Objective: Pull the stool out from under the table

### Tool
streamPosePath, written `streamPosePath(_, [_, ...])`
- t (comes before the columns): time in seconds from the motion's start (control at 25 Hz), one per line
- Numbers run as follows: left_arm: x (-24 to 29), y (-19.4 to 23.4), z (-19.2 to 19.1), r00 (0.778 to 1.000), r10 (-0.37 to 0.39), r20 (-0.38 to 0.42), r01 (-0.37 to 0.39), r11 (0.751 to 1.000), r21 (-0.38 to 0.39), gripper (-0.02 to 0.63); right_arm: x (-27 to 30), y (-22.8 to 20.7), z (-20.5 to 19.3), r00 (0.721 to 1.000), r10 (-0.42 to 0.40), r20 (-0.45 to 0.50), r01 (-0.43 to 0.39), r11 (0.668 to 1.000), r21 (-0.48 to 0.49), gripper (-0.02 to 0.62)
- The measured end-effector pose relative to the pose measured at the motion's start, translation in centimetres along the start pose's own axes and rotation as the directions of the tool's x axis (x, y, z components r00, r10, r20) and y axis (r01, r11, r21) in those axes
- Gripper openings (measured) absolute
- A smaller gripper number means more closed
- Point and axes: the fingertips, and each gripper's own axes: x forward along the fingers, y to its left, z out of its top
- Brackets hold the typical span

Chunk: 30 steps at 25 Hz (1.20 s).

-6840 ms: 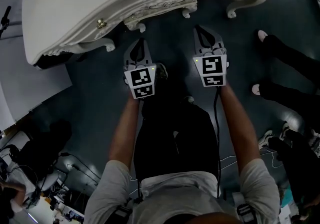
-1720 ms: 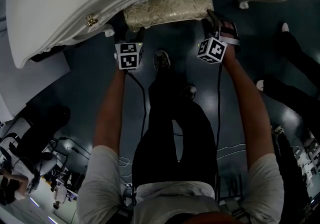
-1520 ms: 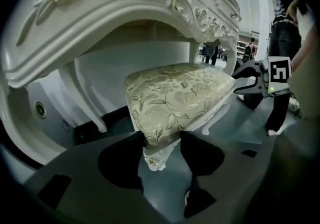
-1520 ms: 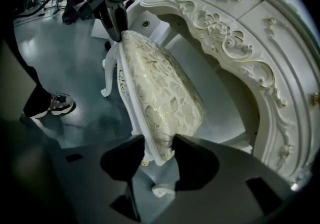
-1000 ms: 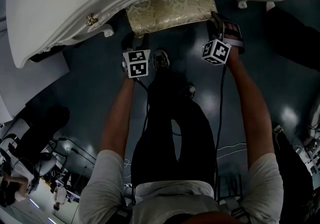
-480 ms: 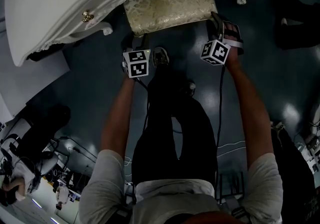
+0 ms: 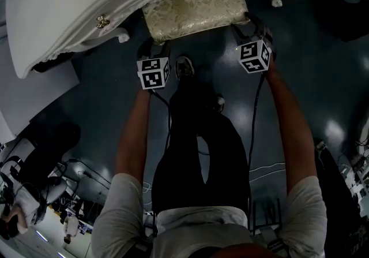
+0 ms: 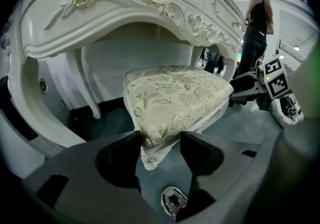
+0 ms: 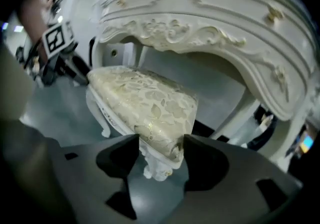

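The stool (image 7: 196,11), with a gold floral cushion and white carved legs, stands half out from under the white ornate table (image 7: 69,3). My left gripper (image 7: 149,50) is at the stool's near left corner and my right gripper (image 7: 245,27) at its near right corner. In the left gripper view the cushion corner (image 8: 160,128) sits between the jaws of the left gripper (image 8: 160,143). In the right gripper view the other corner (image 9: 162,140) lies between the jaws of the right gripper (image 9: 161,148). Both pairs of jaws have just been opening, with the corners still between them.
The table's carved legs (image 7: 124,34) flank the stool on the dark floor. My own shoe (image 7: 184,66) is just behind the left gripper. A bystander (image 8: 255,27) stands beyond the table's far end. A white panel (image 7: 34,95) and cables lie at the left.
Early on the stool was hidden under the table; now its cushion sticks out. Over the last second the right gripper's cube rolled square to me. The left gripper barely shifted.
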Motion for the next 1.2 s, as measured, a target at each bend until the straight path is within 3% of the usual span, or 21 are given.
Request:
streamPosePath(0.08, [0.0, 0.0, 0.0, 1.0, -0.022, -0.007, 0.022, 1.0, -0.015, 0.238, 0.2, -0.4, -0.1, 0.999, 0.051, -0.018, -0.048, 0.991, 0.124, 0.295])
streamPosePath(0.2, [0.0, 0.2, 0.1, 0.999, -0.031, -0.012, 0.031, 0.999, -0.02, 0.248, 0.4, -1.0, -0.8, 0.994, 0.101, -0.036, -0.09, 0.97, 0.227, 0.327])
streamPosePath(0.36, [0.2, 0.7, -0.2, 0.998, -0.066, -0.025, 0.064, 0.994, -0.094, 0.302, 1.1, -1.0, -1.5, 0.981, 0.192, -0.019, -0.172, 0.913, 0.369, 0.362])
streamPosePath(0.52, [1.0, 0.3, 0.0, 0.985, -0.171, -0.036, 0.166, 0.978, -0.123, 0.301, 1.8, -0.6, -1.6, 0.95, 0.313, -0.01, -0.282, 0.867, 0.411, 0.362])
streamPosePath(0.6, [1.1, 0.2, -0.1, 0.979, -0.202, -0.035, 0.195, 0.97, -0.143, 0.299, 1.9, -0.6, -1.7, 0.943, 0.333, -0.005, -0.299, 0.854, 0.425, 0.362])
streamPosePath(0.96, [-0.1, -0.5, 0.5, 0.983, -0.182, -0.014, 0.177, 0.968, -0.178, 0.281, 0.4, -1.1, -1.7, 0.954, 0.297, -0.024, -0.254, 0.852, 0.458, 0.36])
streamPosePath(1.2, [-0.1, -0.8, -1.8, 0.983, -0.183, -0.034, 0.174, 0.968, -0.178, 0.28, 0.2, 0.7, -3.3, 0.954, 0.298, -0.041, -0.246, 0.851, 0.464, 0.36])
